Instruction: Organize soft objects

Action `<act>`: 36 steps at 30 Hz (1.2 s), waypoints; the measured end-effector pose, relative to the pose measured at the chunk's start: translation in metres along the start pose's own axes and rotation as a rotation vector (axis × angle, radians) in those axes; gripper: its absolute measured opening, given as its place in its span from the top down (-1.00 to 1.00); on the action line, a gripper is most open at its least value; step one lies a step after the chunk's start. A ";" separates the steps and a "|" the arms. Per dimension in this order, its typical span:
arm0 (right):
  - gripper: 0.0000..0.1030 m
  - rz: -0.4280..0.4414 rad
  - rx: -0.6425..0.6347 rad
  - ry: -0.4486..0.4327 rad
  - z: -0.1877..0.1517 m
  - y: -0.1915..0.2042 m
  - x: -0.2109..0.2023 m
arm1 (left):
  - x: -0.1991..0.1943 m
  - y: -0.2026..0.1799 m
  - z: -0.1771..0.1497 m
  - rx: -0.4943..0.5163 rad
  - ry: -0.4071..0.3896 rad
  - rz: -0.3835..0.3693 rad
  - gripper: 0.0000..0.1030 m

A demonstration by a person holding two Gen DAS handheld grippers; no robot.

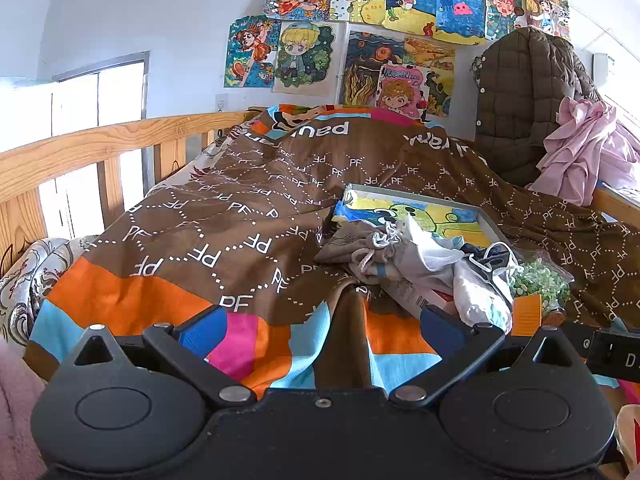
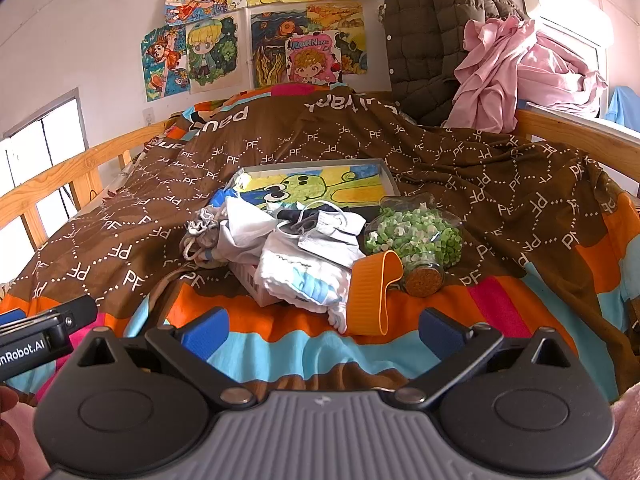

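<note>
- The pile of soft cloth items (image 2: 280, 240) sits in the middle of the bed, on the brown "PF" blanket (image 2: 500, 184), just ahead of both grippers.
- We judge these pieces light and limp: they will sag and drag neighbours along, so we would pinch a bunched fold at the top, not a flat edge.
- The white folded cloth with blue print (image 2: 304, 280) lies nearest, partly over a small cardboard box (image 2: 250, 280); a grey drawstring pouch (image 2: 202, 232) lies at the pile's left.
- An orange silicone cup (image 2: 372, 292) touches the pile's right side, beside a clear jar of green and white paper stars (image 2: 416, 236) lying on its side; we judge the jar hard and possibly fragile.
- A framed frog drawing (image 2: 320, 184) lies behind the pile.
- Our right gripper (image 2: 322, 330) has its blue pads spread wide, holding nothing.
- Our left gripper (image 1: 322, 330) is likewise wide and empty.
</note>
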State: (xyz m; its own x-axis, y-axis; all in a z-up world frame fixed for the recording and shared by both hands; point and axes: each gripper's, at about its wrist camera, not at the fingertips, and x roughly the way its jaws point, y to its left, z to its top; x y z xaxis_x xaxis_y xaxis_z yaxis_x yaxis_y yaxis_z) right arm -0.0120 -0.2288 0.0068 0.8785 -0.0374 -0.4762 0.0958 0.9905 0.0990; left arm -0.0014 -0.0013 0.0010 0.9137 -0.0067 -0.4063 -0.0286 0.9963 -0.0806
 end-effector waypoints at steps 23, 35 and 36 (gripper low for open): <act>-1.00 0.001 0.021 0.005 0.002 -0.003 -0.002 | -0.002 -0.001 0.002 -0.008 0.007 -0.003 -0.99; -1.00 0.080 0.170 0.088 0.017 -0.032 0.022 | 0.021 0.003 0.013 -0.062 0.111 -0.080 -0.99; -1.00 0.090 0.183 0.103 0.020 -0.035 0.026 | 0.025 0.003 0.015 -0.064 0.120 -0.088 -0.99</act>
State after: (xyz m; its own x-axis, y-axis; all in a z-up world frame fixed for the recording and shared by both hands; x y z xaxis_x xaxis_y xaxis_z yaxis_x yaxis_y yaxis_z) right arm 0.0171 -0.2674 0.0079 0.8356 0.0728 -0.5445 0.1112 0.9482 0.2974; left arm 0.0273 0.0033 0.0046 0.8591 -0.1077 -0.5003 0.0205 0.9841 -0.1766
